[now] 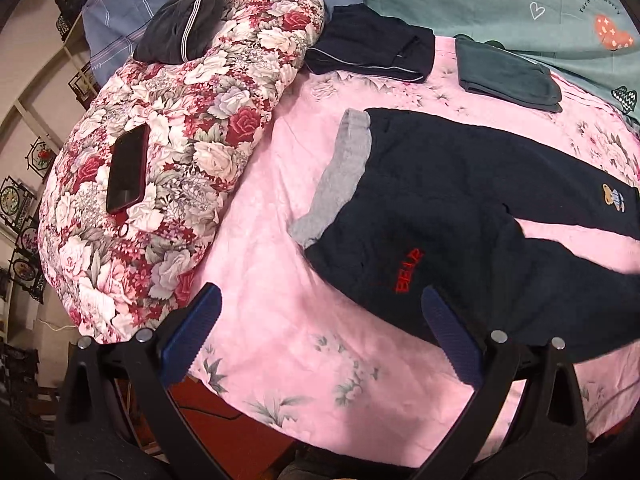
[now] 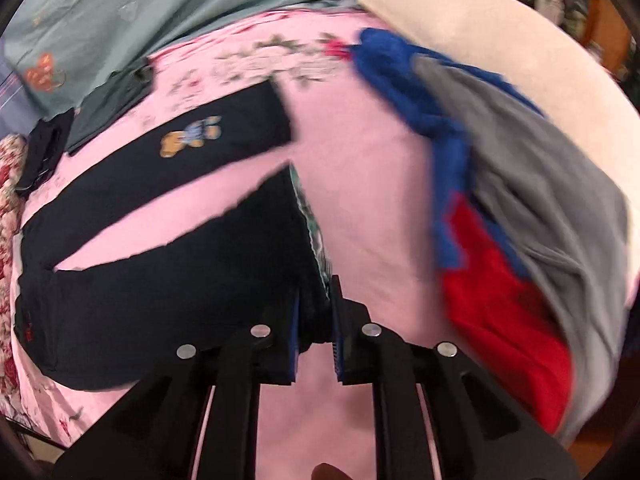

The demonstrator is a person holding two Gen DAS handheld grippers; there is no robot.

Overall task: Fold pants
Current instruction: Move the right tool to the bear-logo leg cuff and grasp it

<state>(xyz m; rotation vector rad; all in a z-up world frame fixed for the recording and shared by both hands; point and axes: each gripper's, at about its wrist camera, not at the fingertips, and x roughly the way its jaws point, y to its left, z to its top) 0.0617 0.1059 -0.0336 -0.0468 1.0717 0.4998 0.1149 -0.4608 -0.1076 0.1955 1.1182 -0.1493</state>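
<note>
Pants [image 1: 460,208] flat on bedsheet [image 1: 272,240], right tool [image 2: 314,312] pinching cuff

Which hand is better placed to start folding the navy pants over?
Probably the right. Its gripper is shut on a pant leg's hem, while the left gripper is open above the waist end, holding nothing.

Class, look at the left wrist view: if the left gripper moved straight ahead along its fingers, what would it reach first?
Most likely the pink bedsheet, just beside the navy pants near the red BEAR lettering. The left gripper is open, its right finger already over the pants' edge. Depth is unclear, so it might catch the fabric first.
</note>
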